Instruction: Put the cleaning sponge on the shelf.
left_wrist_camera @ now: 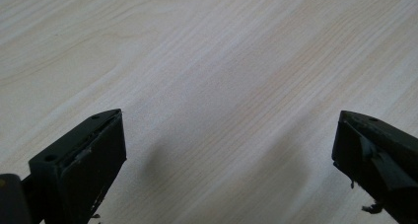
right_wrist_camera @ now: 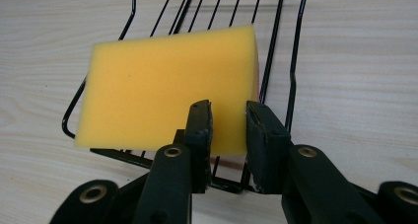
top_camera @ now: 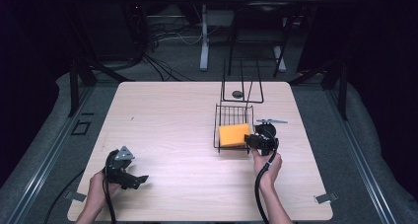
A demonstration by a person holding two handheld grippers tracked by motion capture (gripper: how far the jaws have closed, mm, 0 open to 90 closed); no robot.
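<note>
Right hand (top_camera: 266,166) comes in from the bottom edge, forearm angled up toward the middle-right of the table (top_camera: 167,135), cable looping back along the wrist. It holds the right gripper (top_camera: 256,141) roughly level, aimed left at the near right corner of the wire basket (top_camera: 231,116).

In the right gripper view the right gripper (right_wrist_camera: 228,116) has its jaws a narrow gap apart, straddling the near corner of the yellow sponge (right_wrist_camera: 167,88). The sponge edge sits between the pads; the pads look just off it or barely grazing, no squeeze or dent visible. Whether they actually touch cannot be told.

The yellow sponge (top_camera: 234,134) lies inside the wire basket, tilted, its far side leaning up on the basket wires (right_wrist_camera: 276,46) and its near edge at the basket's front rim.

Left hand (top_camera: 101,187) rests at the near left of the table, holding the left gripper (top_camera: 140,179) low, pointed right. In the left gripper view its jaws stand wide apart with bare table (left_wrist_camera: 207,76) between them, nothing held.
</note>
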